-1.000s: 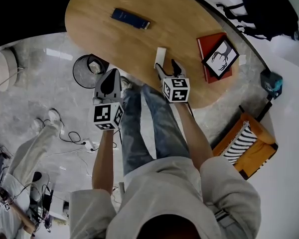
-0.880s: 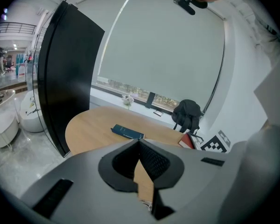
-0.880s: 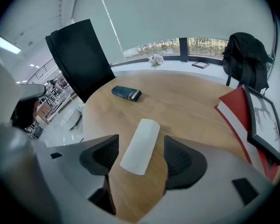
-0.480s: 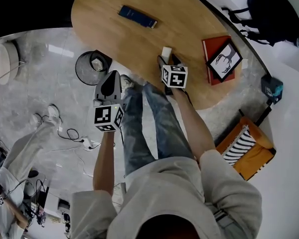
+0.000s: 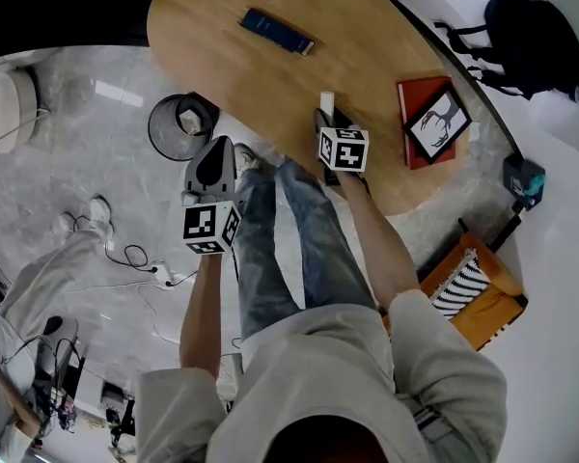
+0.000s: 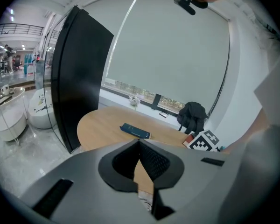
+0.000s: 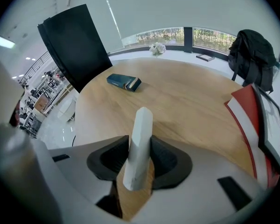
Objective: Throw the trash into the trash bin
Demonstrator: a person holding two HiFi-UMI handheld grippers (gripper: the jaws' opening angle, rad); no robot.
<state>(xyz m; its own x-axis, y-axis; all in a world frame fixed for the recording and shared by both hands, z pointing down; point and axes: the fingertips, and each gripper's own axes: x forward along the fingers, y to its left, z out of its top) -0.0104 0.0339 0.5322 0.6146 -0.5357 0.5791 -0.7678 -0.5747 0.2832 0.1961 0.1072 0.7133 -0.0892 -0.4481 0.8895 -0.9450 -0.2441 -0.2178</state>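
Our right claw [image 7: 140, 140] has just been closing on the white trash strip [image 7: 142, 120] at the worktop [image 5: 270, 90] edge, pads gripping it; our left claw [image 6: 139, 143] hangs shut, empty. The carry to the trash bin [image 5: 179, 125] on the floor lies ahead.

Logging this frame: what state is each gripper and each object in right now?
right gripper: jaws just closed in, now shut on the white trash piece.
white trash piece: held between the right jaws.
left gripper: shut, empty.
trash bin: open top, something pale inside.
dark blue box: lying flat on the table.
picture frame: lying on the red book.
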